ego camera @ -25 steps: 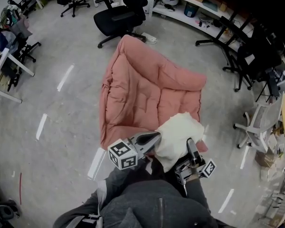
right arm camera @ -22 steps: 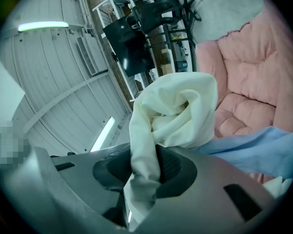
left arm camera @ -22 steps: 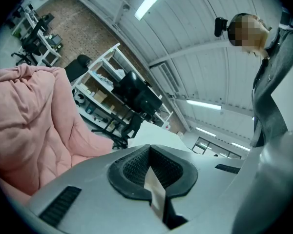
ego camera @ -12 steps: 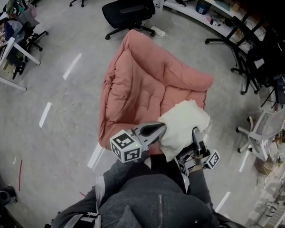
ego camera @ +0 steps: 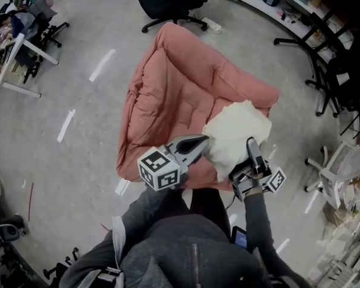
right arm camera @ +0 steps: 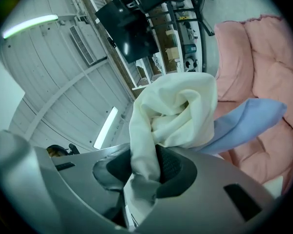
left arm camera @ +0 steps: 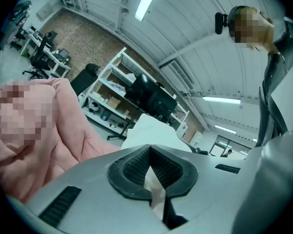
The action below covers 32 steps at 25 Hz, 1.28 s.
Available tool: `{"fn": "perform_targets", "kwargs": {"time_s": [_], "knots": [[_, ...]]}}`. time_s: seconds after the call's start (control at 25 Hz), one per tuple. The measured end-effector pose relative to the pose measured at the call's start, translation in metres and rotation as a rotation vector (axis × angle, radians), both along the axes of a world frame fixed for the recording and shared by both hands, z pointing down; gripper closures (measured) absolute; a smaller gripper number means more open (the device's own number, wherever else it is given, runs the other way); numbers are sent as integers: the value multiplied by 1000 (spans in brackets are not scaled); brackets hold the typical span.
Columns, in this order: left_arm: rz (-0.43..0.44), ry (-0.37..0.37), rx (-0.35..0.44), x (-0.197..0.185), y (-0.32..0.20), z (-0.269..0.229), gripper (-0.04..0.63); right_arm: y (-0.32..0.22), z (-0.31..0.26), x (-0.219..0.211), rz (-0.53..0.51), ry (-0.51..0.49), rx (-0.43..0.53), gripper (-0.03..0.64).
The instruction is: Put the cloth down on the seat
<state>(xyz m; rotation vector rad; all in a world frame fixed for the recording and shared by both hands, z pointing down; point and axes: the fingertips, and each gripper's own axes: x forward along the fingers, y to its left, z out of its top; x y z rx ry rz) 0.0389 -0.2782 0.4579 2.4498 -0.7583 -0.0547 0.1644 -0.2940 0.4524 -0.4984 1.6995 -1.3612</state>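
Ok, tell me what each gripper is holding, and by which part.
Both hold the cream-white fabric cloth. The left gripper pinches a thin edge of it; the right gripper clamps a thicker bunched edge.

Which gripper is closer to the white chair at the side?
Right. The right gripper, shut on the cream cloth, is on the side facing the white chair. The left gripper grips the cloth's opposite edge, farther away.

Cream cloth [ego camera: 237, 135] bunched, held over pink seat [ego camera: 168, 95].
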Motion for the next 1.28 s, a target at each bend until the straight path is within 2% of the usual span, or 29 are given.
{"fn": "perform_targets", "kwargs": {"time_s": [0.32,0.6,0.92,1.28], "knots": [[-69,-60,-41,1,-31,28,588,-41,47,3,-88,72,-45,515],[-129,-91,-121,-5,-31,60,588,-61,98,-1,-162,140,-102,515],[-160,-141,-189,-12,-28,99,588,-61,173,-21,-216,135,-222,515],[-162,-159,-259,-1,-40,140,588,-45,236,-56,-251,87,-360,515]]}}
